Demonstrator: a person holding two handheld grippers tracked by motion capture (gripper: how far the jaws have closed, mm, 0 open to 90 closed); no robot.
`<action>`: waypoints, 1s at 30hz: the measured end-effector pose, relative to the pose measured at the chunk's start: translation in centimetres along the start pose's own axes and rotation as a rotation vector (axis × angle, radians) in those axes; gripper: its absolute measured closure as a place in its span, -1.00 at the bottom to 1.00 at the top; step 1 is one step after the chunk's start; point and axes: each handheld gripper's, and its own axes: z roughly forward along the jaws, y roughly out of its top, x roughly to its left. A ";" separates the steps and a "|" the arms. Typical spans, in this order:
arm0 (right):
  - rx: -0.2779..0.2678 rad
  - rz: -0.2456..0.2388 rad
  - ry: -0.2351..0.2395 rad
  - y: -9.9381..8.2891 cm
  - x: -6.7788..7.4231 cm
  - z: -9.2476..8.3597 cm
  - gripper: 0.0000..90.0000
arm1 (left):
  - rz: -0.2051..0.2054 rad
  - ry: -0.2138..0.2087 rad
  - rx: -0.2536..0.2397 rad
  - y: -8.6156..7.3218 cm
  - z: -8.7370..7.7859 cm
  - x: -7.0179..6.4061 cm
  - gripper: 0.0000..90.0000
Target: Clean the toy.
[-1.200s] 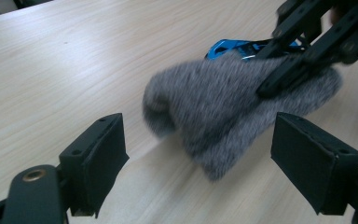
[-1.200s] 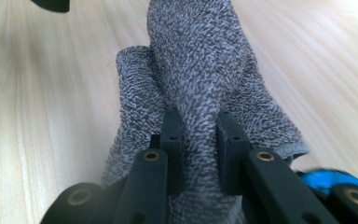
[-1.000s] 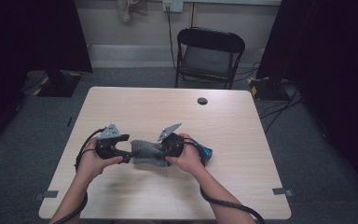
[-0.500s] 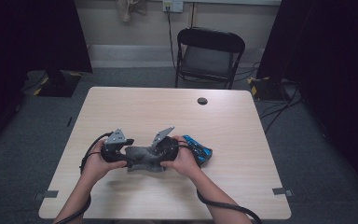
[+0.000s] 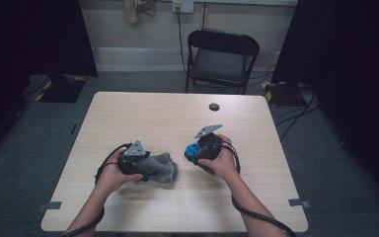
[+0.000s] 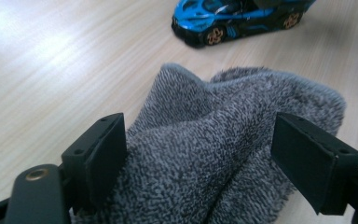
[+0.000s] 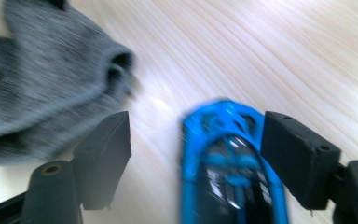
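Your sock (image 6: 223, 154) is a fuzzy grey knit cloth, rough and matt, flecked dark and light. The toy car (image 6: 235, 18) shows glossy blue paint with black plastic parts and gold-toned wheels. Under them, your tabletop (image 5: 177, 118) is pale wood grain, smooth with a soft sheen. Your tongs (image 6: 214, 158) carry matt black plastic pads.

**Both hands low over the table, jaws spread**

The person's forearms came in from the near edge of the table (image 5: 143, 106). The left gripper (image 5: 145, 172) lay low near the table's near-left part, its jaws standing wide with a grey sock (image 6: 223, 154) bunched between them. The right gripper (image 5: 197, 157) sat nearer the table's middle, tilted down toward the left hand; its jaws had just been opening, with a blue toy car (image 7: 233, 168) between them.
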 end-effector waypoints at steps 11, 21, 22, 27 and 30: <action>0.056 0.069 -0.042 -1.4 -1.7 1.9 -0.53 | 0.024 -0.013 0.066 -1.1 1.1 0.1 -0.60; 0.122 0.056 -0.042 -2.5 -1.6 1.9 -0.53 | 0.017 -0.013 0.049 -1.5 1.3 0.1 -0.60; 0.125 0.057 -0.041 -2.7 -1.6 1.9 -0.53 | 0.019 -0.011 0.049 -1.5 1.3 0.1 -0.60; 0.121 0.052 -0.052 -3.4 -1.6 1.8 -0.55 | 0.022 -0.006 0.044 -1.6 1.4 0.1 -0.61; 0.113 0.041 -0.055 -3.5 -1.5 1.8 -0.52 | 0.026 -0.002 0.044 -1.7 1.4 0.0 -0.61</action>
